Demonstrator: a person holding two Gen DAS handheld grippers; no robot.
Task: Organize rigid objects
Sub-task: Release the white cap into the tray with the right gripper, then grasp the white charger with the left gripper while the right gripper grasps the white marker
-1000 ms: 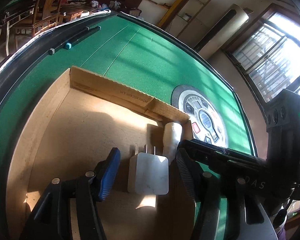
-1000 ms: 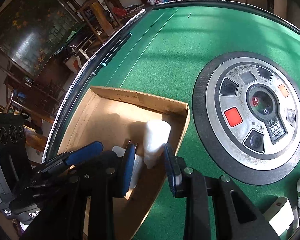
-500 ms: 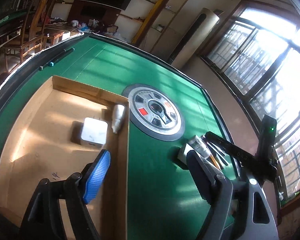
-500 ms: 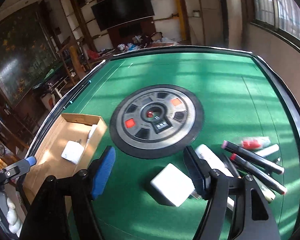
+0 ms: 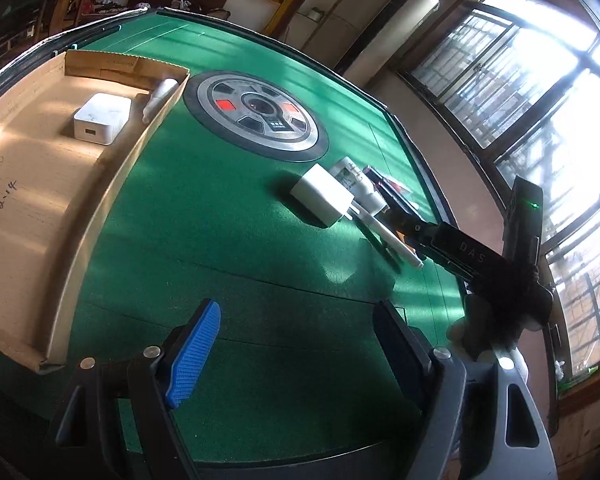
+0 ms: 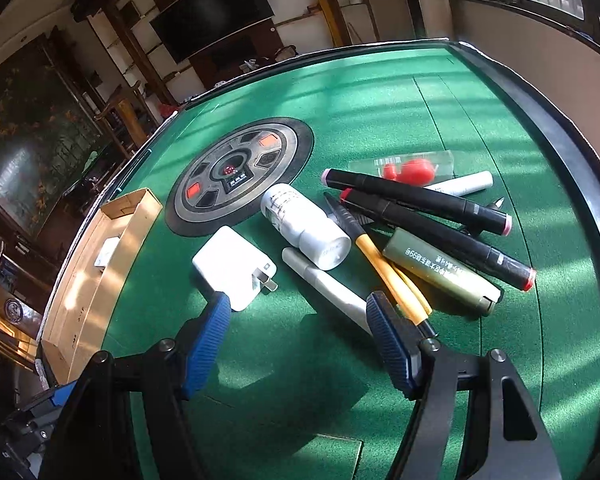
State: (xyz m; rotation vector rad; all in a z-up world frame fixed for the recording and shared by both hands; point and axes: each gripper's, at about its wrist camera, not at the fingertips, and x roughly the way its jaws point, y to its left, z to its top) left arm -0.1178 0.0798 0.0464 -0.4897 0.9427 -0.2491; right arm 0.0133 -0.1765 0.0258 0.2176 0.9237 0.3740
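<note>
While both grippers hang over the green felt, the next pick looks to turn on the right one.

Landmark: round control dial [image 6: 236, 178] at the table's middle; all places are given from it.
Pile of loose items: on the near right side of the dial, well apart from the cardboard box [image 5: 40, 200] on the dial's left.
Nearest item: white charger [image 6: 234, 268], just ahead of the right gripper [image 6: 300, 324], close by its left pad, prongs pointing toward the pens.
Long axis: white pen [image 6: 328, 292] runs from the dial toward the gap between the pads, roughly along the fingers.
Nearer hand: right; the left gripper [image 5: 296, 344] sits further back from the pile.
Right fingers: spread apart, just opened, nothing between them.
Left fingers: wide apart, just opened, empty.
Already boxed: another white charger [image 5: 102, 118] and a small white bottle [image 5: 160, 94].
</note>
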